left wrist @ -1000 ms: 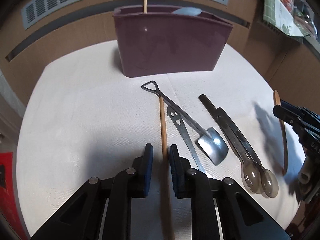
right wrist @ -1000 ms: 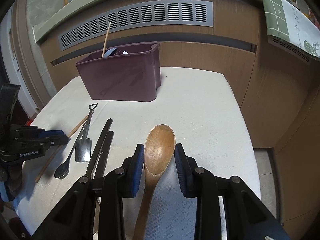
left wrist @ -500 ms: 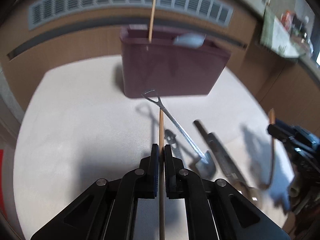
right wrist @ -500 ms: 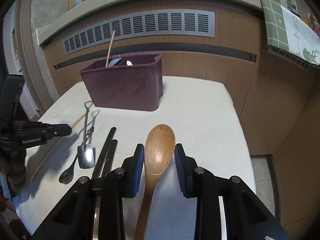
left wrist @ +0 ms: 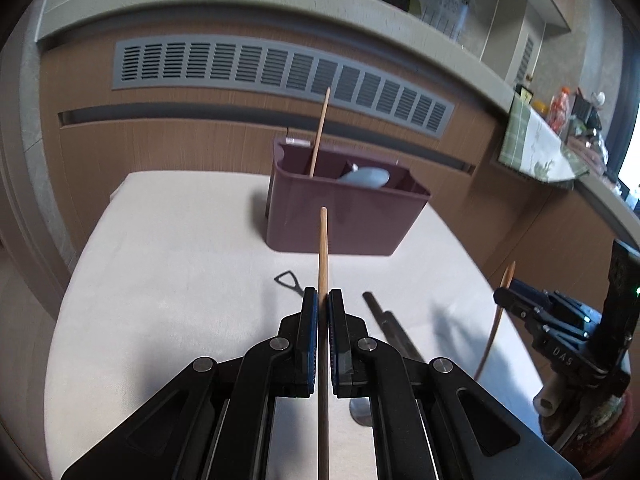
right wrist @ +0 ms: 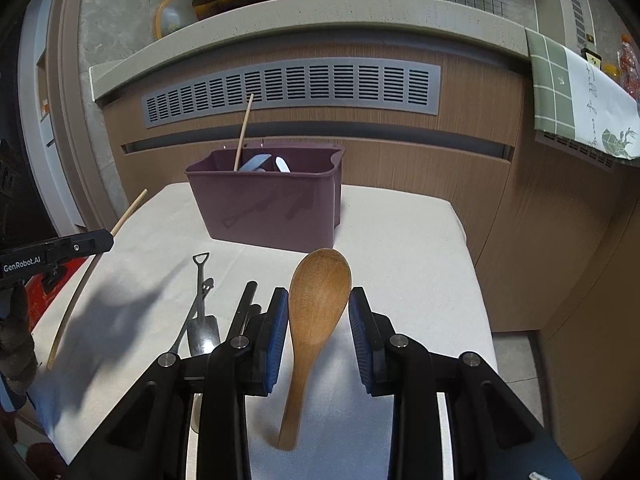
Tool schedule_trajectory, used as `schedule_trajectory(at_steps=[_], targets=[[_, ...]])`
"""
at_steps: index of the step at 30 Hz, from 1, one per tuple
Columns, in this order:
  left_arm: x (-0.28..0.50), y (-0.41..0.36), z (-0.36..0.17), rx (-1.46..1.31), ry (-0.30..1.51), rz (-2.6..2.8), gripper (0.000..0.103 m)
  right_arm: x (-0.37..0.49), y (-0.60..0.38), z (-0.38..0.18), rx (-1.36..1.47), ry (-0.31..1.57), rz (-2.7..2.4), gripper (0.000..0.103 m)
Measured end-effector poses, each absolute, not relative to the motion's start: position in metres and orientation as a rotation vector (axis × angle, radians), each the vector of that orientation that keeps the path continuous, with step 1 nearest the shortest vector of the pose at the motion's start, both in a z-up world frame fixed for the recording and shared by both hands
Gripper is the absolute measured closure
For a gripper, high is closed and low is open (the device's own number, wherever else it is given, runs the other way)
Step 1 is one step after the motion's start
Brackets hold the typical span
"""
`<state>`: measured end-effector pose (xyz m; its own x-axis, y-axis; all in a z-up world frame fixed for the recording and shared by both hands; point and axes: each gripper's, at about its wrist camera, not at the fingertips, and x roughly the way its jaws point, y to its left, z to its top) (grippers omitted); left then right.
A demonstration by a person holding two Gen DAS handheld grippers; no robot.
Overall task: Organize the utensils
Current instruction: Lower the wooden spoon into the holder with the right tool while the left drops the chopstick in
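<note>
1. The left gripper [left wrist: 323, 304] is pinching a single wooden chopstick [left wrist: 322, 248] with its jaws closed; the thin stick could be pivoting or slipping before reaching the maroon utensil caddy [left wrist: 344, 216] at 12 o'clock.
2. The right gripper [right wrist: 318, 312] is clamping the wooden rice spoon [right wrist: 316, 300] by its bowl, which is spanning wide-set jaws; the handle seems to be hanging free, risking a twist.
3. Compared with a second earlier, both utensils are now riding clear of the table [left wrist: 168, 264]; the left jaws were then open.
</note>
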<state>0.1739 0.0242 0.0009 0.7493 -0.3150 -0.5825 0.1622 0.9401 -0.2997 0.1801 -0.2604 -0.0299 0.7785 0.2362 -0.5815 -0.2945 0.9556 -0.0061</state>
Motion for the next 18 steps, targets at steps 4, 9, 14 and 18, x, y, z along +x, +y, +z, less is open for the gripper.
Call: schedule_trajectory(at_steps=[4, 9, 14, 18], targets=[[0.165, 0.039, 0.012, -0.359, 0.583, -0.283, 0.098, 0.171, -0.256, -0.022, -0.115, 0.584, 0.296, 0.075], [0.164, 0.046, 0.032, -0.403, 0.439, -0.242, 0.098, 0.171, -0.254, -0.013, -0.102, 0.557, 0.299, 0.076], [0.183, 0.032, 0.113, -0.364, 0.122, -0.278, 0.098, 0.182, -0.242, 0.062, -0.138, 0.331, 0.312, 0.076], [0.222, 0.016, 0.137, -0.308, -0.054, -0.220, 0.098, 0.202, -0.235, 0.124, -0.107, 0.141, 0.296, 0.076]])
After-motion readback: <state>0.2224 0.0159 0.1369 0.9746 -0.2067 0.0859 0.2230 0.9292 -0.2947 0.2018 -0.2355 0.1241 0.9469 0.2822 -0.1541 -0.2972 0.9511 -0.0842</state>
